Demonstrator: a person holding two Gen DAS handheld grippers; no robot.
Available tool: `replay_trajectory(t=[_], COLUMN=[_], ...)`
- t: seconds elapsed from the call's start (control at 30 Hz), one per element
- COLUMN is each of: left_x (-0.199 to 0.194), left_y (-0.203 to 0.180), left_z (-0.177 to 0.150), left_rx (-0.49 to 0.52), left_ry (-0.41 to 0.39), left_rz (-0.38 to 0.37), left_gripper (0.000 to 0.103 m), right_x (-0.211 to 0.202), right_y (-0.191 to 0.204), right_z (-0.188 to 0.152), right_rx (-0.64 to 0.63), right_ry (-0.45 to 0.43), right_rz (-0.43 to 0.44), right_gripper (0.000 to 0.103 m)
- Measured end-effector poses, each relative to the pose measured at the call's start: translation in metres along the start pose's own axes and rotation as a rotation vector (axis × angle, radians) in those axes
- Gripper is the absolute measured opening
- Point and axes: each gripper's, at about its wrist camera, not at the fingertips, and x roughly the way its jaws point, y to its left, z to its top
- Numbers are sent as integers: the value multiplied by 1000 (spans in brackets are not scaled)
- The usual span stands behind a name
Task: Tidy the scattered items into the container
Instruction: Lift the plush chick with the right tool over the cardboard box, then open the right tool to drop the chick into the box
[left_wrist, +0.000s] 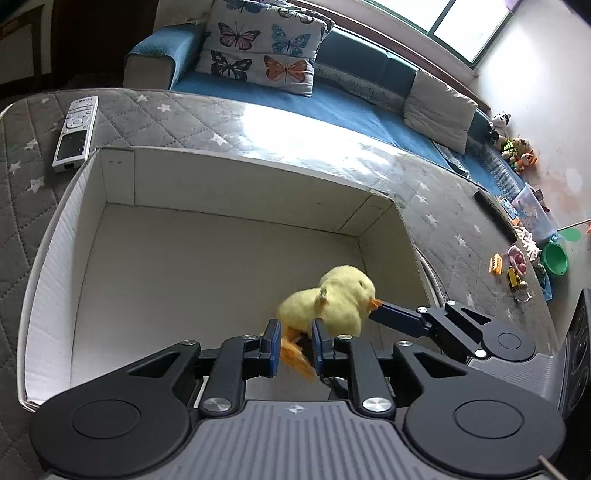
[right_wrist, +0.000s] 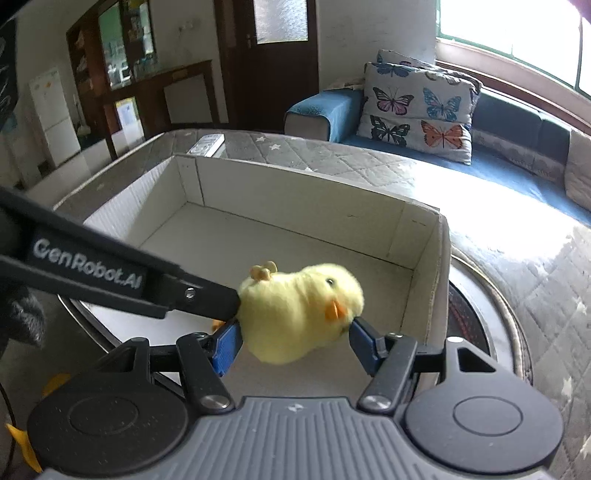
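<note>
Here left gripper (left_wrist: 294, 347) pinches the orange feet of the yellow plush chick (left_wrist: 328, 302); right gripper (right_wrist: 293, 341) clamps the chick's body from both sides. Chick hangs over the near edge of the white cardboard box (left_wrist: 236, 177). Remote (left_wrist: 75, 133) lies beside the box's far-left corner.

Bright window (right_wrist: 517, 29) glare, fisheye edge warp, slight blur.

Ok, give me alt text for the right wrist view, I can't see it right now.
A yellow plush chick is gripped between the blue pads of the right tongs above an open white cardboard box, while the left tongs reach in from the left and touch its back. Behind are a grey quilted surface and a butterfly cushion.
</note>
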Motion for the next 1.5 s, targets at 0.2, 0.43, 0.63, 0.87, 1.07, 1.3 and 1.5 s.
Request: replay_trajectory(t=[0.2, 0.43, 0.63, 0.87, 1.07, 1.3, 1.5], left_x=[1, -9, -24, -43, -51, -53, -51], left_y=[0, -4, -10, -22, -33, -45, -57], left_z=[0, 0, -5, -18, -34, -53, -65], left_rx=[-4, -4, 1, 21, 40, 54, 67], left_ry=[0, -28, -49, -73, -72, -57, -40], left_rz=[1, -2, -8, -24, -29, -35, -42], left_gripper=[21, 23, 23, 25, 27, 28, 28], right_x=[0, -19, -42, -72, -92, -107, -115], right_y=[7, 5, 6, 8, 5, 2, -2], right_z=[-3, -2, -6, -14, -30, -55, -72], right_rx=[-13, -7, 6, 19, 41, 72, 93], right_ry=[1, -38, -81, -124, -139, -124, -120], right_rz=[-16, -32, -32, -40, -49, -58, -64], right_gripper=[66, 72, 76, 79, 83, 84, 85])
